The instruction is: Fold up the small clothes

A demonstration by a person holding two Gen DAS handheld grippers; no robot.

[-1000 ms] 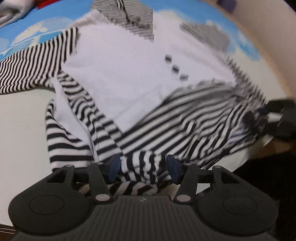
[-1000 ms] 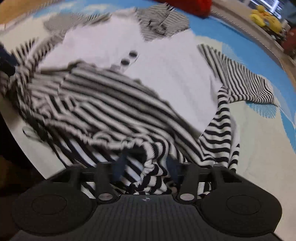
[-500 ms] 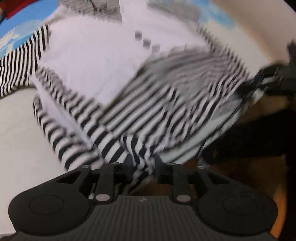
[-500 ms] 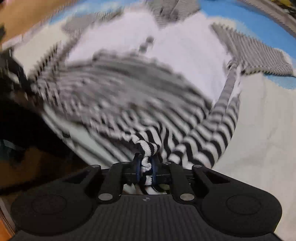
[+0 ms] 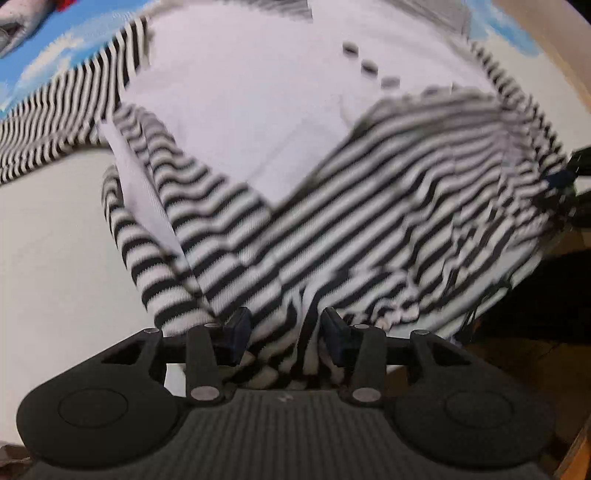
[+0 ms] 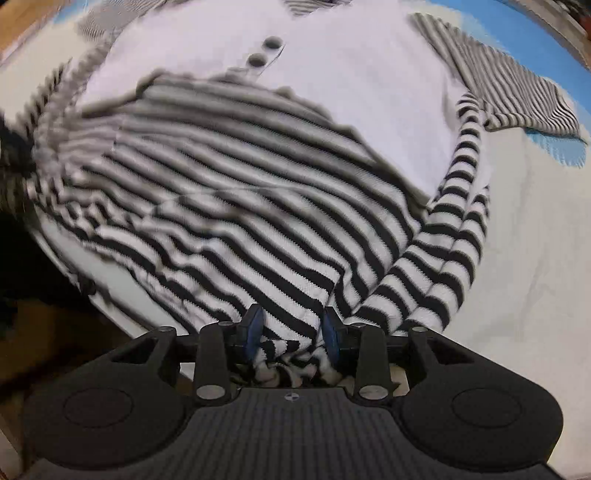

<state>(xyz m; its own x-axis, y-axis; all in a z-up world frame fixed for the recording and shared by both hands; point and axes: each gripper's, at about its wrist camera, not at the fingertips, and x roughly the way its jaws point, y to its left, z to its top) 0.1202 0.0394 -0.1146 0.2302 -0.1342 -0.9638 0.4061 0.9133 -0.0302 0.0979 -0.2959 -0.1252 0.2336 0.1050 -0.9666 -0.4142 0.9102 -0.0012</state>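
Note:
A small garment [image 5: 258,122] with a white body, dark buttons and black-and-white striped sleeves and lower part lies on a pale mat; it also shows in the right wrist view [image 6: 351,92]. The striped lower part [image 5: 351,229] is folded up over the white body. My left gripper [image 5: 284,328] stands open with striped cloth lying loose between its fingers. My right gripper [image 6: 291,326] stands open too, with the striped hem [image 6: 288,295] bunched between its fingers. The right gripper shows at the far right of the left wrist view [image 5: 565,177].
The mat [image 5: 48,258] is cream with blue patches [image 6: 517,29] at the far side. A striped sleeve [image 6: 517,96] lies spread to the right. The mat's near edge drops to a dark wooden floor [image 6: 44,317]. A grey cloth [image 5: 14,22] lies far left.
Both grippers were shut on the striped hem half a second ago and have now opened. The striped part has settled over the white body.

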